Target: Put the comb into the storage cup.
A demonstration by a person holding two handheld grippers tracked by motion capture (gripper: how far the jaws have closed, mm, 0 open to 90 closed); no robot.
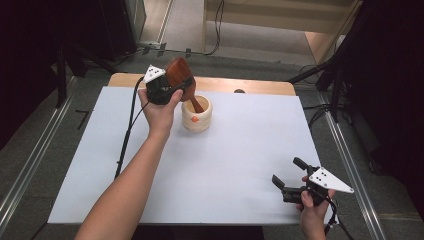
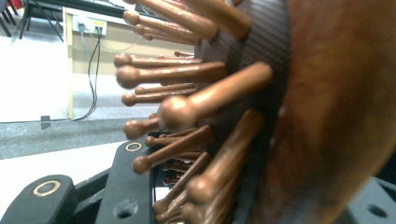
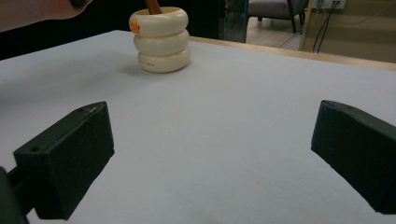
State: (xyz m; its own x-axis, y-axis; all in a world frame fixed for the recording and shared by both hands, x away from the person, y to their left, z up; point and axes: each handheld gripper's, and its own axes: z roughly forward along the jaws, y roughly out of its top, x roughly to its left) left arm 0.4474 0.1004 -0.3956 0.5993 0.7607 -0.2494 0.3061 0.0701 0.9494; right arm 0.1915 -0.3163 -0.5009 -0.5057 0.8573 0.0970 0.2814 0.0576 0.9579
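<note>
- Right tongs [image 1: 286, 184] rest released, jaws wide, on the tabletop [image 1: 240, 165], well apart from the cup [image 1: 196, 114].
- Left tongs [image 1: 172, 90] are clenched on the brush [image 1: 179, 74], just above the cup, its handle dipping inside.
- Brush looks wooden, stiff and light; pins [image 2: 187, 109] would give poor purchase, so grip the head's solid edges.
- Cup looks smooth and tippable.

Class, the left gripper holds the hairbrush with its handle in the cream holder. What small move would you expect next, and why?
Probably a slight further lowering, then letting go. The left gripper grips the wooden hairbrush by its head, tilted, with the handle already inside the cream holder. The right gripper rests open, far off.
</note>
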